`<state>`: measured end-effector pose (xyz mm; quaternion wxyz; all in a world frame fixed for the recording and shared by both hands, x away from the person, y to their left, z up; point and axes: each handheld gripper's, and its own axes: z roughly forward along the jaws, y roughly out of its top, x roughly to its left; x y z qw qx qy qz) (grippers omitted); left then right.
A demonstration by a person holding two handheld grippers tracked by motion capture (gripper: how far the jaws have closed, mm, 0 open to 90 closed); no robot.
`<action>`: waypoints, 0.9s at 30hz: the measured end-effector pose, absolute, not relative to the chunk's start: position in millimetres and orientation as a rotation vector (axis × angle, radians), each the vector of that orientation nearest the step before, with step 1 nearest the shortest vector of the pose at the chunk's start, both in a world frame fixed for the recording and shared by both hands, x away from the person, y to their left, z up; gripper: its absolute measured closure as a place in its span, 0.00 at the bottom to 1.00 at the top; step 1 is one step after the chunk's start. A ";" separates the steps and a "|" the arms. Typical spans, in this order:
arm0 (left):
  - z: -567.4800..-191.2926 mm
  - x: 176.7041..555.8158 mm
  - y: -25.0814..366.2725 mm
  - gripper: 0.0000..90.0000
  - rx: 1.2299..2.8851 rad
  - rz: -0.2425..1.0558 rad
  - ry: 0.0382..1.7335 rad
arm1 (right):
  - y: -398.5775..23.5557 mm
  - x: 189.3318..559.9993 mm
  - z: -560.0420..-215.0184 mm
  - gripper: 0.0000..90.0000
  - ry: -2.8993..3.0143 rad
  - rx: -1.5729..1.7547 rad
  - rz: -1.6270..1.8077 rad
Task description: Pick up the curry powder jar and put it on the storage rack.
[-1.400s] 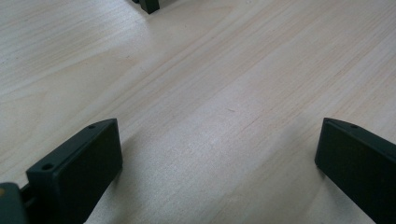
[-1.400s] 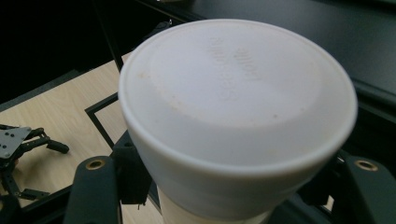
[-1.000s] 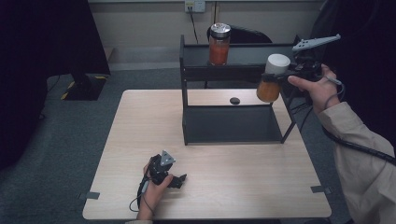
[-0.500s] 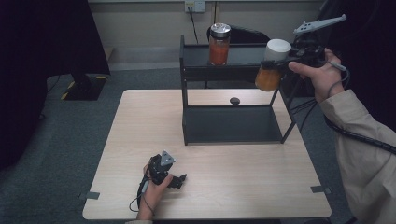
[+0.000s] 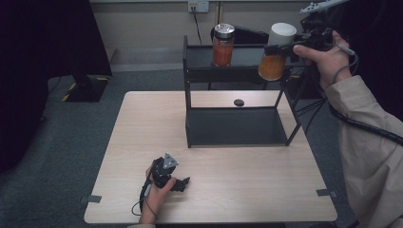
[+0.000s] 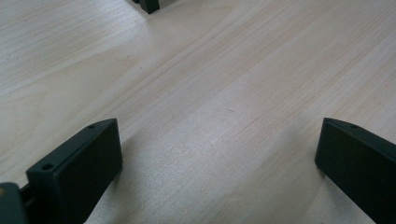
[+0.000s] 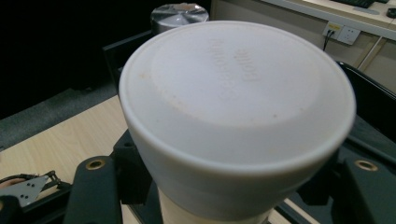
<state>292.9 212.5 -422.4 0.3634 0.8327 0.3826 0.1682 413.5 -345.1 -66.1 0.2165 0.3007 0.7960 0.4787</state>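
In the high view my right gripper (image 5: pixel 281 47) is shut on a jar with a white lid (image 5: pixel 275 53) and orange contents, held tilted in the air over the right end of the black shelf rack's top level (image 5: pixel 247 56). The right gripper view looks down onto that white lid (image 7: pixel 236 98), with the jaws closed on the jar below it. A second orange jar with a silver lid (image 5: pixel 223 45) stands upright on the top level, its lid (image 7: pixel 180 14) behind the held jar. My left gripper (image 5: pixel 178 183) rests on the table near the front edge, open, with bare wood (image 6: pixel 219 140) between its jaws.
The rack has a lower level (image 5: pixel 235 126) with nothing on it. A small black round object (image 5: pixel 239 102) lies on the table (image 5: pixel 142 137) behind the rack. A dark chair (image 5: pixel 252 35) and a wall socket (image 5: pixel 198 5) are beyond the table.
My right gripper has lifted the white-lidded jar from beside the rack's right end up to above its top level. The left gripper has stayed put.
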 end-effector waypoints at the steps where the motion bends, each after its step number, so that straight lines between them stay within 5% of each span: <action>1: -422.5 292.9 212.5 0.00 2.143 0.433 0.985 | -344.4 414.0 -63.7 0.39 2.201 0.836 1.322; 27: -422.3 293.0 212.6 0.00 2.145 0.433 0.983 | -327.4 451.7 -58.4 0.39 2.072 0.960 1.276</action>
